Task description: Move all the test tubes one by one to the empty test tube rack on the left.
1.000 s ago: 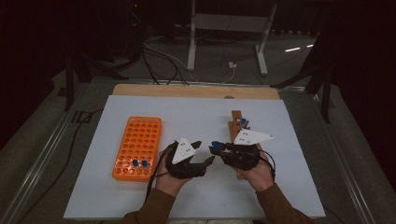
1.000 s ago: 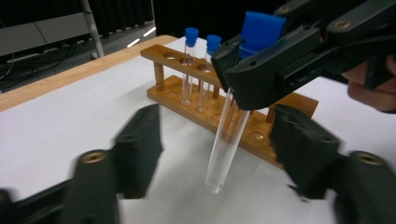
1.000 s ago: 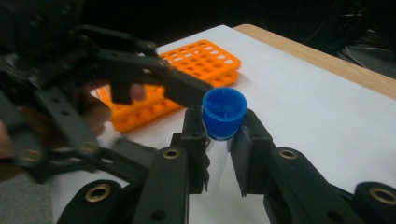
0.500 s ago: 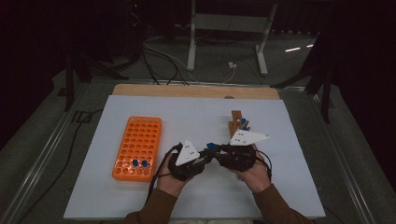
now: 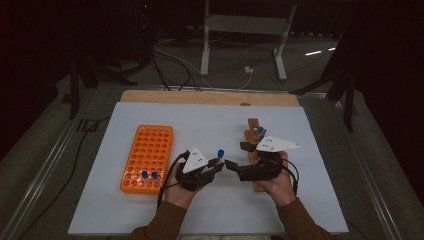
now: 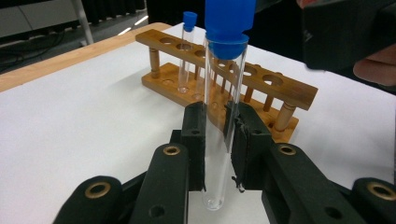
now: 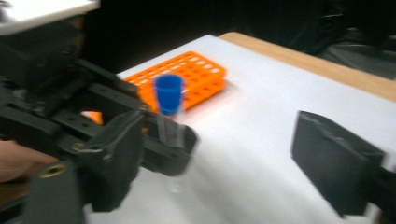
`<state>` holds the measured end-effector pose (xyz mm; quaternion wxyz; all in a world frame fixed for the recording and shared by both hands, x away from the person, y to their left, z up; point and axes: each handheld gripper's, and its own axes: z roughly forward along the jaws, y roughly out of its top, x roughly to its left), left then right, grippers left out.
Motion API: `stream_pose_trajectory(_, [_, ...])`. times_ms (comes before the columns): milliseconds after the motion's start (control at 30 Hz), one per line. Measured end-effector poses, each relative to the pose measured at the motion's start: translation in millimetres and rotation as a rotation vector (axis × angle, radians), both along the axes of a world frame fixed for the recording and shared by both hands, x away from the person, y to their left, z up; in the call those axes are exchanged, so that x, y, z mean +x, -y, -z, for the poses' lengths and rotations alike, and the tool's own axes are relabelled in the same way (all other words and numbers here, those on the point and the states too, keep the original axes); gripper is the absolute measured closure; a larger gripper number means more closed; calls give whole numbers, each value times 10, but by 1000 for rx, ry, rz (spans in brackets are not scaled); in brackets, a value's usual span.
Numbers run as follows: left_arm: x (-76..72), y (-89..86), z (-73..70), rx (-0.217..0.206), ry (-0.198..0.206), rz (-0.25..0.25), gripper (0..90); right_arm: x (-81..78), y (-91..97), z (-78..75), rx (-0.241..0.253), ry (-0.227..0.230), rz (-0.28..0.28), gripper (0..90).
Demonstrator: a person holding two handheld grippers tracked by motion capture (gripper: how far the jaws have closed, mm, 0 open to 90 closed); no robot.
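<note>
— What do you see from above?

— My left gripper (image 5: 218, 163) is clamped on a glass tube (image 5: 220, 155) with a blue cap, held upright over the white mat (image 5: 210, 120), between the orange rack (image 5: 148, 157) and the wooden rack (image 5: 255, 145). My right gripper (image 5: 234, 156) sits just beside it; its jaws have just been opening and stand apart, with nothing pressed between them.

— And along the left gripper?

— In the left gripper view the tube (image 6: 219, 116) stands between my two pads, gripped at its lower half, its round bottom hanging below them. The blue cap (image 6: 229, 23) is well above my jaws. Behind it the wooden rack (image 6: 224, 79) holds another capped tube (image 6: 187, 51).

— The right gripper view?

— Blurred, but the tube (image 7: 169, 112) is visible in the left gripper (image 7: 154, 135), with the orange rack (image 7: 187, 74) behind. My own jaws are wide, one pad off to the right, well clear of the glass.

— What could go wrong?

— I judge the grip is low on smooth glass — the tube could tilt or slip down if I swing it fast. The right gripper, this close, could also knock the cap.
</note>
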<state>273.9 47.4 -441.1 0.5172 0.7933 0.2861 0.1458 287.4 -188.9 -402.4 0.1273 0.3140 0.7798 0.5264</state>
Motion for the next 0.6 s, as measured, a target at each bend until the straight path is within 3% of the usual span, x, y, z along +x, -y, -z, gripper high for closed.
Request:
stream_pose_trajectory(167, [-3,-71,-37,-15,-3,-10,780,-3,66,5,-25,20,27,35])
stream_pose_trajectory(367, [-1,-156,-96,-28,1,-27,780,-1,101,40,-62,36,59,0])
stream_pose_trajectory(600, [9,-264,-174,-42,8,-44,779,1,150,70,-71,41,71,0])
